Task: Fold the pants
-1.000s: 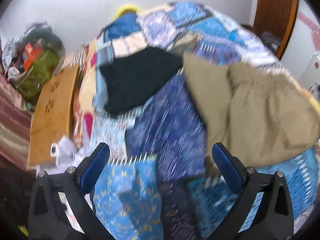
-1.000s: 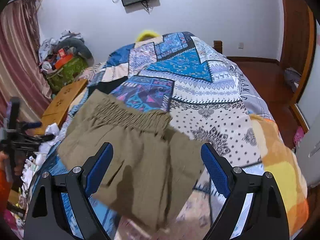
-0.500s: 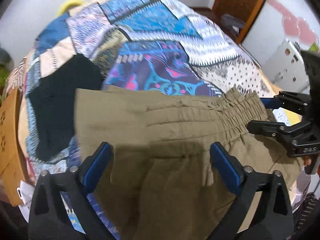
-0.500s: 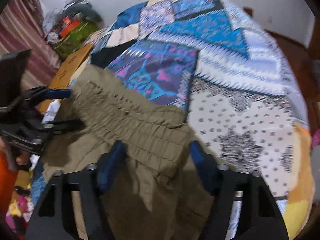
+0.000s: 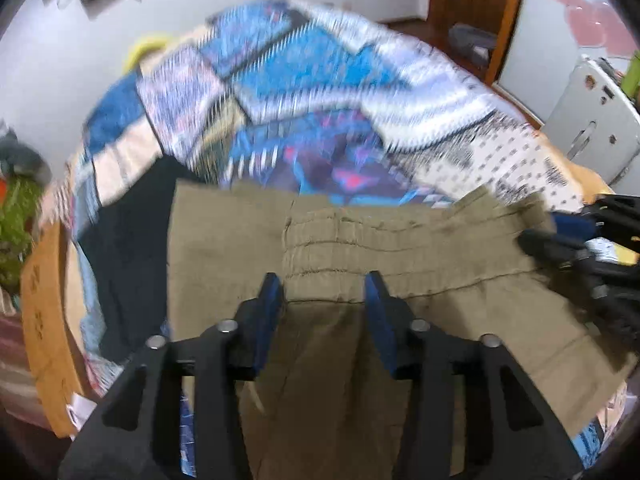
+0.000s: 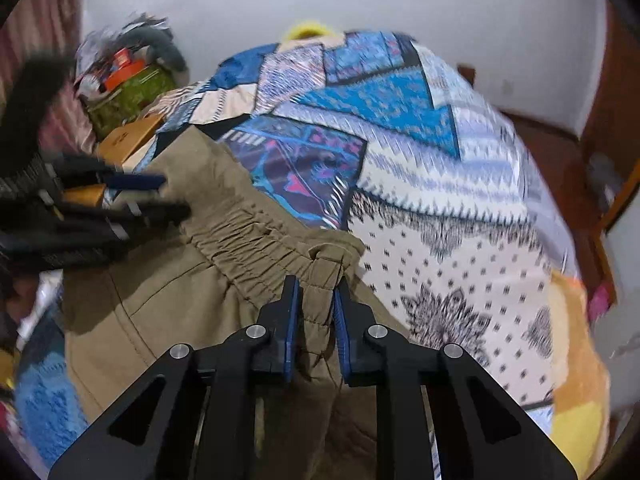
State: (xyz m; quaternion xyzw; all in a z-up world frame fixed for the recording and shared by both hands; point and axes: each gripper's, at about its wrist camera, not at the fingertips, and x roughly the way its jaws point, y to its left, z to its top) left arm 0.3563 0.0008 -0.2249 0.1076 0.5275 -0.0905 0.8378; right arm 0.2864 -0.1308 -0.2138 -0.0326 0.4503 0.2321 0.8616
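My right gripper [image 6: 316, 312] is pinched tight on the right end of the olive-khaki pants' [image 5: 400, 248] gathered elastic waistband. My left gripper [image 5: 324, 292] is half closed astride the band's middle, though whether it grips I cannot tell. The pants lie on the near edge of the blue patchwork-quilt bed [image 6: 400, 128], waistband running left to right between my grippers, legs trailing toward me.

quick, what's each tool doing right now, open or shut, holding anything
Left tool: partly closed around the waistband of the khaki pants; a firm grip cannot be told.
Right tool: shut on the khaki pants at the waistband's end.
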